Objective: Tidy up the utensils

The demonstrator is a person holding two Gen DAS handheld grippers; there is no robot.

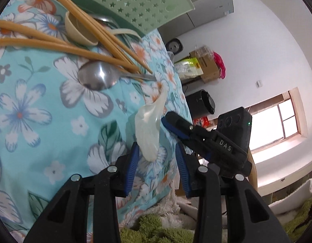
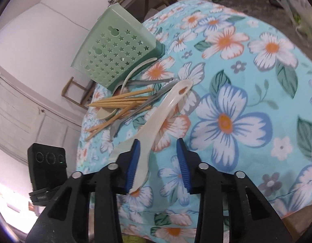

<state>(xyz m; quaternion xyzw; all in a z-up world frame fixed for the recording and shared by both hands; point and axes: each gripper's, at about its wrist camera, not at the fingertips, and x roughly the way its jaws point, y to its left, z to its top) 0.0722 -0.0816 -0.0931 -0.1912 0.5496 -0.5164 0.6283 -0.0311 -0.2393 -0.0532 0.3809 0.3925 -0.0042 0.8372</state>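
Note:
A cream plastic rice paddle (image 2: 156, 125) lies on the floral cloth, its blade between my right gripper's (image 2: 158, 162) open fingers. It also shows in the left wrist view (image 1: 149, 125), with my open left gripper (image 1: 157, 166) just below its blade. The right gripper's tip (image 1: 176, 121) shows beside it there. Beyond lie several wooden chopsticks (image 1: 79, 48), a steel spoon (image 1: 96, 77), a beige spoon (image 1: 77, 30) and other metal utensils (image 2: 154, 82). A green perforated utensil holder (image 2: 115, 54) lies tipped at the far side.
The table's edge (image 1: 182, 93) runs close to the paddle, with boxes and a black bin on the floor beyond. A green shaggy rug (image 1: 156, 228) lies below. A wooden chair (image 2: 75, 93) stands behind the holder.

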